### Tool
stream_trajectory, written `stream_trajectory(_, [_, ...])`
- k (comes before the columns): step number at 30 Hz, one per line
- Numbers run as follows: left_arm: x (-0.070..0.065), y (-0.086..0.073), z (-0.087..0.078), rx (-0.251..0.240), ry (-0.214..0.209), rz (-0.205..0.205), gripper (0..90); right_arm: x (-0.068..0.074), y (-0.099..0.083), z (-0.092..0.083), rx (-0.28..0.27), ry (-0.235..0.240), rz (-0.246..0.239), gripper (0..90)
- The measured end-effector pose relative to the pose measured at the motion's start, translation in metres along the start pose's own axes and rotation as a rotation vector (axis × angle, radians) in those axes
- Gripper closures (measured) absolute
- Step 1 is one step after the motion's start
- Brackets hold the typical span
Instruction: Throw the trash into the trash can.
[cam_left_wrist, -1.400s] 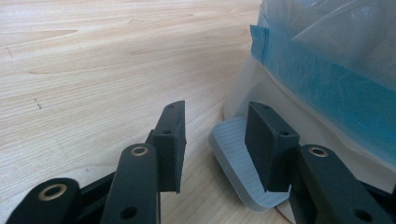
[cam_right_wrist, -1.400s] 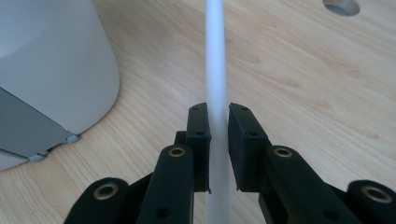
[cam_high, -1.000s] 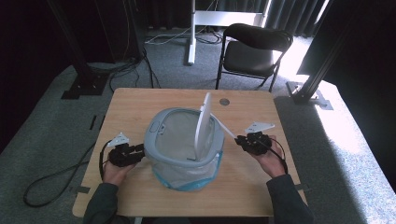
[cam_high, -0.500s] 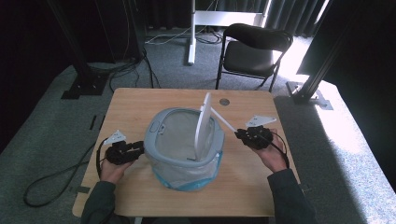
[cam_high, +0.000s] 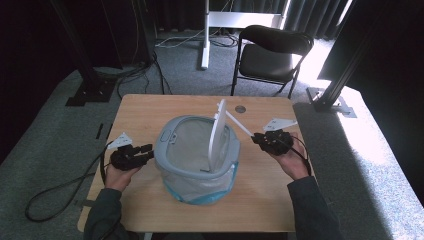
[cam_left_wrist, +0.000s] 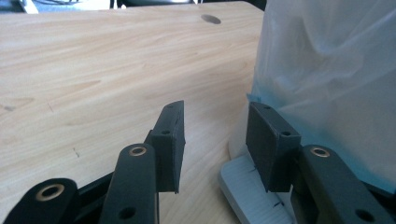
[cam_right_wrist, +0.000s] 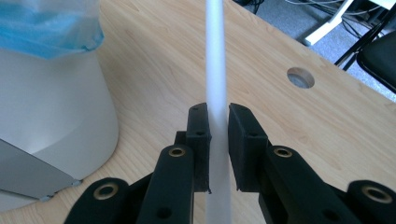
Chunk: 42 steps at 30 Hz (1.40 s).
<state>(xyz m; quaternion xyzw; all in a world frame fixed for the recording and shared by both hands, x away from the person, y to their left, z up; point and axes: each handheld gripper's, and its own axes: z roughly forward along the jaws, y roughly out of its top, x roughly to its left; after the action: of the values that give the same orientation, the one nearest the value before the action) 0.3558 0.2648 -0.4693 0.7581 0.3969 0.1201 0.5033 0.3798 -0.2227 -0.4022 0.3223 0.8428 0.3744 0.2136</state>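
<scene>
A round grey plastic bin (cam_high: 197, 157) stands in the middle of the high view on a pale wooden table (cam_high: 150, 107) with visible grain. A thin, crinkled, translucent liner bag (cam_high: 200, 192) with a blue tint drapes the bin's wall, and a smooth grey rim ring runs around the top. The bin's flat white lid (cam_high: 216, 134) stands up on edge at the right side of the rim, its long axis running nearly vertical in the frame, top edge leaning slightly toward the upper right.

A slim white rod (cam_high: 239, 124), smooth and matt, slants from the lid's upper part down toward the right of the frame. The right gripper (cam_high: 261, 140) sits at its lower end, just right of the bin; in the right gripper view the rod (cam_right_wrist: 217, 100) runs straight up the centre, and the black pads (cam_right_wrist: 200, 140) press on it from both sides, jaws narrow.

The left gripper (cam_high: 146, 150) lies at centre left, just beside the bin's wall. In the left gripper view its blocky black jaws stand wide with nothing between them; the right pad (cam_left_wrist: 268, 140) is close against the bagged wall (cam_left_wrist: 327, 74), above the grey base (cam_left_wrist: 247, 196).

A black chair (cam_high: 272, 52) stands beyond the table at upper centre.
</scene>
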Motion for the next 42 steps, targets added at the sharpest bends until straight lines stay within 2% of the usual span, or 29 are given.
stream_trajectory(19, [0.003, 0.026, -0.011, -0.021, 0.022, 0.052, 57.2, -0.007, 0.022, -0.011, -0.036, -0.002, -0.014, 78.9])
stream_trajectory(28, [0.003, 0.042, -0.019, -0.029, 0.034, 0.083, 57.2, -0.006, 0.032, -0.014, -0.045, 0.001, -0.031, 78.9])
stream_trajectory(31, [0.003, 0.051, -0.023, -0.034, 0.044, 0.102, 57.2, -0.007, 0.037, -0.014, -0.045, 0.000, -0.031, 78.9])
stream_trajectory(42, [0.001, 0.066, -0.026, -0.052, 0.038, 0.119, 56.8, -0.007, 0.047, -0.015, -0.049, 0.007, -0.047, 78.9])
